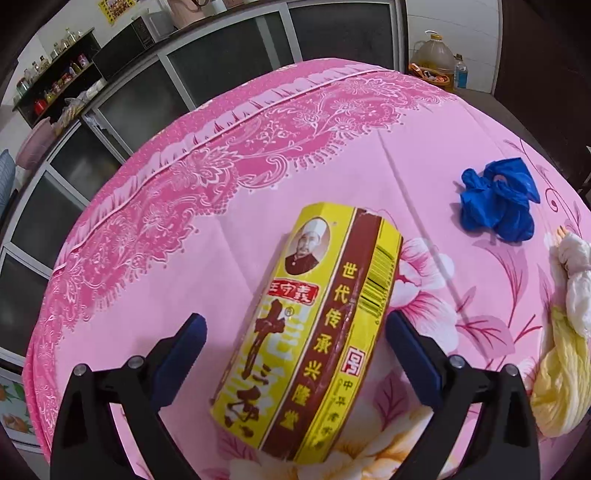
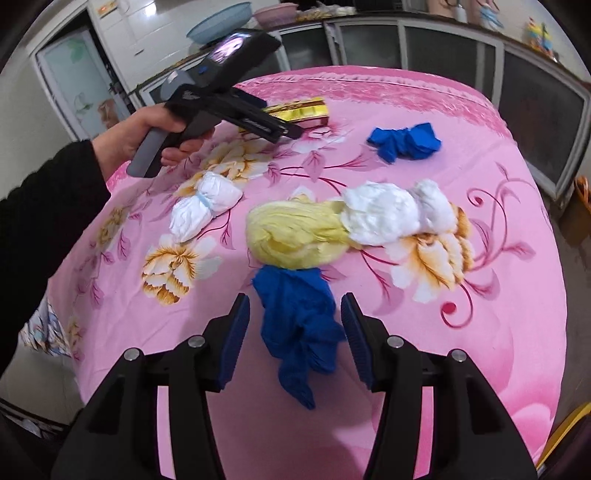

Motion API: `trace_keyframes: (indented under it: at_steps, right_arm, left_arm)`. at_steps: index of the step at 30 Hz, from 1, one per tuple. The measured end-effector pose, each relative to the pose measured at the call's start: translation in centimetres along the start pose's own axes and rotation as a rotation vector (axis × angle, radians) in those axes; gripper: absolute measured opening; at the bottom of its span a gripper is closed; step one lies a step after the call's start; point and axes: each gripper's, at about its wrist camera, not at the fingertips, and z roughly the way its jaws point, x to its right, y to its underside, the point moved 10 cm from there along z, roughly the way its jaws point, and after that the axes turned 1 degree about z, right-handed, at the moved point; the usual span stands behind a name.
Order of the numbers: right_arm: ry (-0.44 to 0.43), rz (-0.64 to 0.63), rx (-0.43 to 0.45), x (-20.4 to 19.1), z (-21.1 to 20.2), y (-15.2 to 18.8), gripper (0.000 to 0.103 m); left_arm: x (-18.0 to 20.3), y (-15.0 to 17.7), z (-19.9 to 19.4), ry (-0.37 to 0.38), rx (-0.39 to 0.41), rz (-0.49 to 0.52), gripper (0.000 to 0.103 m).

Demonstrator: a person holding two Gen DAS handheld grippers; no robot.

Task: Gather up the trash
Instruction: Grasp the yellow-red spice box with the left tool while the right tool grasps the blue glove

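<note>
A yellow and maroon spice box (image 1: pixel 314 325) lies on the pink floral tablecloth (image 1: pixel 184 221), between the fingers of my open left gripper (image 1: pixel 295 332); the right pad is close to its side. It also shows in the right wrist view (image 2: pixel 306 112), under the left gripper (image 2: pixel 291 133). My right gripper (image 2: pixel 295 332) is open around a crumpled blue glove (image 2: pixel 299 325). A second blue glove (image 2: pixel 404 142) lies farther back; it also shows in the left wrist view (image 1: pixel 498 199). A yellow and white bundle (image 2: pixel 332 229) and a small white bundle (image 2: pixel 203 206) lie on the cloth.
The table's far edge drops off to dark glass cabinet doors (image 1: pixel 207 62). An oil jug (image 1: pixel 434 59) stands on the floor at the far right. Basins (image 2: pixel 218 26) sit on the counter. My left hand and sleeve (image 2: pixel 48 206) reach in from the left.
</note>
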Motion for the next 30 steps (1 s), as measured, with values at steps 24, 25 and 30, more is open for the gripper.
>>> trace_keyframes:
  at_steps: [24, 25, 30]
  right_arm:
    - [-0.064, 0.137, 0.028, -1.0, -7.2, 2.3, 0.016]
    - [-0.065, 0.140, 0.032, -1.0, -7.5, 2.5, 0.016]
    - [-0.066, 0.156, 0.053, -1.3, -9.3, 3.9, 0.016]
  left_arm:
    - [-1.3, 5.8, -11.4, 0.073, 0.176, -0.238, 0.024]
    - [-0.9, 6.1, -12.4, 0.077, 0.191, -0.244, 0.024]
    - [1.4, 7.9, -16.5, 0.094, 0.255, -0.291, 0.024]
